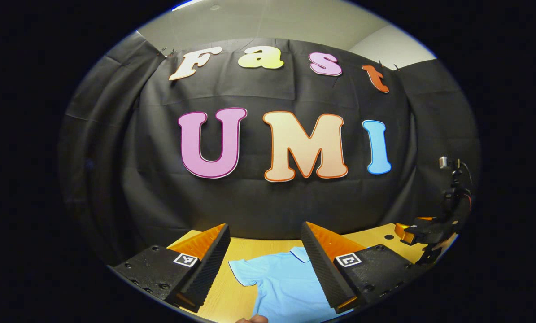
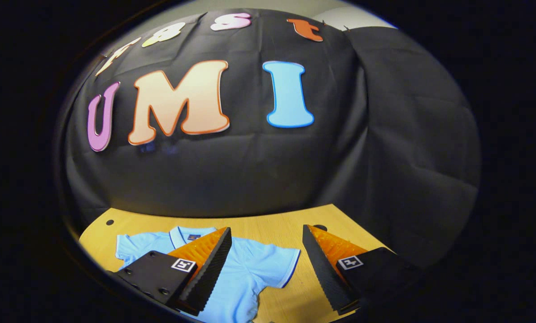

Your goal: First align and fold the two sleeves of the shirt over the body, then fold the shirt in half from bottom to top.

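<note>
Above: light-blue shirt point(image 2: 245, 273) spread flat on wooden table point(image 2: 259, 229); left gripper point(image 1: 265, 264) and right gripper point(image 2: 265, 269) hover, jaws apart

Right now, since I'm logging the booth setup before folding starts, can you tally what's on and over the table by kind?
Shirts: 1, the light blue shirt, lying flat on the table with sleeves unfolded
Grippers: 2, the left gripper and the right gripper, jaws open on both
Tables: 1
Total: 4
</note>
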Tool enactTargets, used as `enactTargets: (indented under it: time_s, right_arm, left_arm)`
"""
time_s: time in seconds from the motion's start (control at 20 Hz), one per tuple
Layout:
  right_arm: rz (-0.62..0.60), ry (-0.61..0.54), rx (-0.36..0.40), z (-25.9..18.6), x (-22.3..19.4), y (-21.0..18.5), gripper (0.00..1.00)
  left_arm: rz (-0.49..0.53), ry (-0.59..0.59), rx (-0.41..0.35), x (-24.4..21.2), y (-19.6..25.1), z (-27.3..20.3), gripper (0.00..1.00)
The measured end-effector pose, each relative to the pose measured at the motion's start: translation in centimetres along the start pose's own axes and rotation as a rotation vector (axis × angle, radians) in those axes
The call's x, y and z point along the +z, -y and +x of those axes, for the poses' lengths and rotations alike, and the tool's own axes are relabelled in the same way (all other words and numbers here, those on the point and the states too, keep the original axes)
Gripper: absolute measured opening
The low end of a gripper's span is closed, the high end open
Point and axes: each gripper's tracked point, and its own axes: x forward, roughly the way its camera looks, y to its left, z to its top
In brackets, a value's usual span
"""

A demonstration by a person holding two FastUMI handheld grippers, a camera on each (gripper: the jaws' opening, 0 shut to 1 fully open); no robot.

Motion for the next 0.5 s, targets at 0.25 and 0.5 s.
enactTargets:
  time_s: [0.25, 0.5]
  right_arm:
    - [0.022, -0.179, -0.066, 5.6, -7.2, 1.9, 1.0]
    - [0.051, -0.33, -0.109, 9.3, -13.0, 3.4, 0.98]
  left_arm:
    - [0.011, -0.068, -0.005, -2.6, -1.2, 1.6, 0.95]
    - [0.011, -0.127, 0.028, -4.8, -2.6, 2.6, 0.95]
